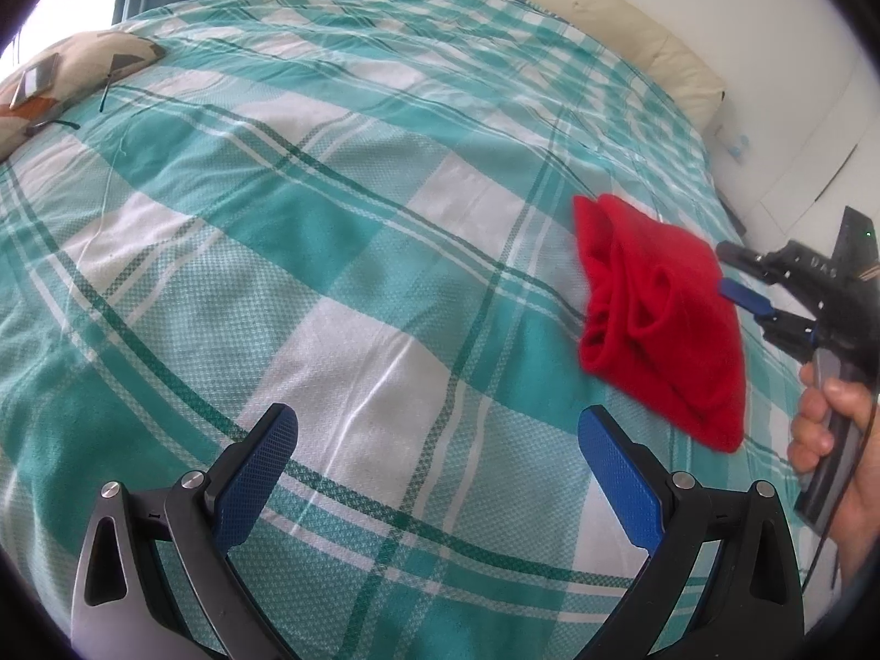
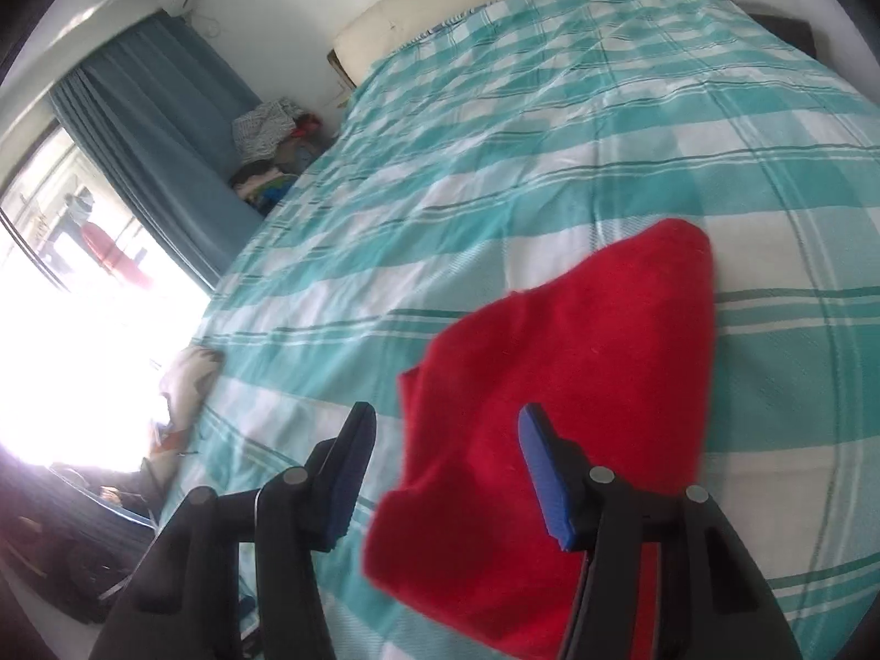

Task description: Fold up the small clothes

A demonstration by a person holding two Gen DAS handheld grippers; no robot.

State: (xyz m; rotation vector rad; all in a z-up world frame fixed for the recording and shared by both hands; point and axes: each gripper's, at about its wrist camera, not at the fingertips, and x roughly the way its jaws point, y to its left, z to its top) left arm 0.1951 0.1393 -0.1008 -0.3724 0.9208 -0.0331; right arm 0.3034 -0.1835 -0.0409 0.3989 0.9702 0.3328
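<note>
A small red garment (image 1: pixel 660 313) lies folded and bunched on the teal and white checked bedspread (image 1: pixel 341 253), to the right in the left wrist view. It also shows in the right wrist view (image 2: pixel 566 401), spread just ahead of the fingers. My left gripper (image 1: pixel 437 440) is open and empty, over bare bedspread to the left of the garment. My right gripper (image 2: pixel 445 440) is open, jaws apart just above the garment's near edge, holding nothing. In the left wrist view the right gripper (image 1: pixel 731 275) sits at the garment's right edge, held by a hand (image 1: pixel 830 429).
A patterned cushion (image 1: pixel 60 88) lies at the bed's far left. A cream headboard pad (image 1: pixel 594 16) runs along the far side. A blue curtain (image 2: pixel 159 132), a bright window and a pile of clothes (image 2: pixel 269 154) stand beyond the bed's edge.
</note>
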